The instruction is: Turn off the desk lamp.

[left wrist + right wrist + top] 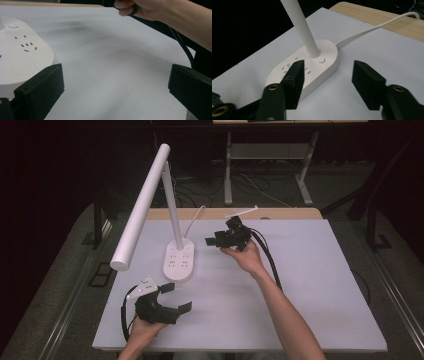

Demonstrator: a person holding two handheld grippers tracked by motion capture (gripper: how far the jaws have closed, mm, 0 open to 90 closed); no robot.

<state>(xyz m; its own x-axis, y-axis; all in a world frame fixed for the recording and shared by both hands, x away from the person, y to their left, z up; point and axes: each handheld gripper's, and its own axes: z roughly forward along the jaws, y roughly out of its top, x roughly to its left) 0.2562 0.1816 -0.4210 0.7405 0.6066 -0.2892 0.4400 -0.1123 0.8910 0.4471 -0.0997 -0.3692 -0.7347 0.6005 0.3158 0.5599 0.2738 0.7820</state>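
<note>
Two grippers over white table (310, 285), both w/ jaws spread, nothing between. Right gripper (216, 240) held just right of desk lamp (150, 200), aimed at lamp base (179, 261); base w/ socket slots and round button (321, 60) next to stem, sits mid-left on table, white cord (372, 28) running off toward wooden far edge. Left gripper (177, 296) low near front edge, just below base, apart from it. Lamp head tilted out over table's left side.
</note>
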